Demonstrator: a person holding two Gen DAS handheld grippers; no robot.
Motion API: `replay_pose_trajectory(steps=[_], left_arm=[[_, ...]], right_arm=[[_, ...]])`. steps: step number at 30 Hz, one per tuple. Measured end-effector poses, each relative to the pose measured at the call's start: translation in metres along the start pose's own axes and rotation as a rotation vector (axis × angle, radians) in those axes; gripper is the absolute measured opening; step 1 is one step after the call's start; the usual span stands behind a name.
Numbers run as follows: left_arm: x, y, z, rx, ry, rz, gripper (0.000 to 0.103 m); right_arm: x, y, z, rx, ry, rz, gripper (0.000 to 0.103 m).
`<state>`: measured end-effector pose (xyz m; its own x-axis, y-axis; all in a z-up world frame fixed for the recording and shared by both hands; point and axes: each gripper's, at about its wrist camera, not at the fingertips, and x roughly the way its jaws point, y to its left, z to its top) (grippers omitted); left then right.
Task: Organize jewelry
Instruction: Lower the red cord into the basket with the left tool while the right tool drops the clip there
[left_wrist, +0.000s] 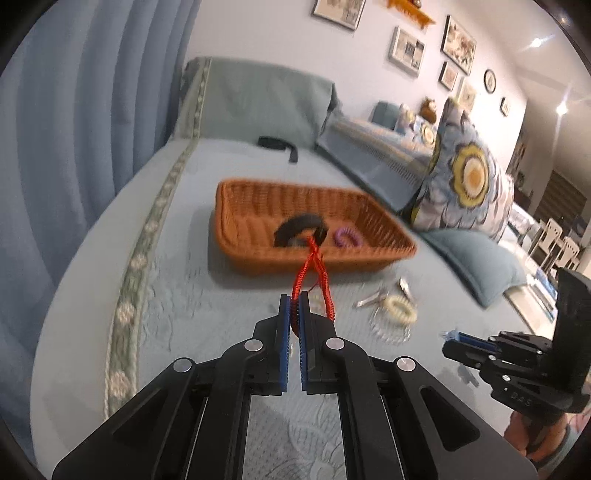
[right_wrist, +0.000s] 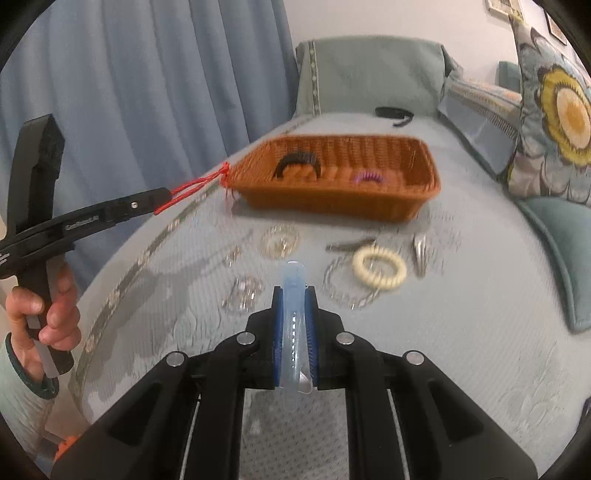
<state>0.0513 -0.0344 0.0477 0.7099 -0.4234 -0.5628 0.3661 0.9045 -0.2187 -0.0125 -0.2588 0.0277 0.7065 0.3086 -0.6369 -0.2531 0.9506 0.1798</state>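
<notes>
My left gripper (left_wrist: 294, 301) is shut on a red braided cord bracelet (left_wrist: 314, 275), held above the bed in front of an orange wicker basket (left_wrist: 258, 199). The basket holds a black hair piece (left_wrist: 297, 229) and a purple coil hair tie (left_wrist: 347, 238). My right gripper (right_wrist: 294, 295) is shut on a pale blue translucent hair clip (right_wrist: 293, 314), low over the bed. In the right wrist view the left gripper (right_wrist: 162, 199) with the red bracelet (right_wrist: 199, 186) is at the basket's (right_wrist: 332, 195) left corner.
On the blue bedspread (right_wrist: 443, 332) lie a cream coil hair tie (right_wrist: 379, 271), metal clips (right_wrist: 420, 254), a chain bracelet (right_wrist: 347, 291) and clear rings (right_wrist: 280, 240). A flowered pillow (left_wrist: 469, 184) stands right. A black item (left_wrist: 277, 144) lies far back. Curtains (right_wrist: 147, 92) hang left.
</notes>
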Motion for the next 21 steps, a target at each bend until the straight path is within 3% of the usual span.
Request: replay_pose_trajectory(steps=[6, 12, 16, 21], left_arm=[[0.005, 0.001, 0.033, 0.002, -0.049, 0.005, 0.002], [0.051, 0.009, 0.072, -0.016, -0.064, 0.045, 0.002], [0.087, 0.019, 0.085, -0.026, -0.043, 0.071, 0.002], [0.131, 0.029, 0.087, -0.024, 0.022, 0.095, 0.002]], right_arm=[[0.004, -0.010, 0.046, 0.010, -0.062, -0.005, 0.009], [0.045, -0.030, 0.121, 0.039, -0.098, -0.002, 0.009], [0.095, -0.054, 0.149, 0.119, -0.041, 0.013, 0.009], [0.152, -0.082, 0.150, 0.211, 0.070, 0.004, 0.009]])
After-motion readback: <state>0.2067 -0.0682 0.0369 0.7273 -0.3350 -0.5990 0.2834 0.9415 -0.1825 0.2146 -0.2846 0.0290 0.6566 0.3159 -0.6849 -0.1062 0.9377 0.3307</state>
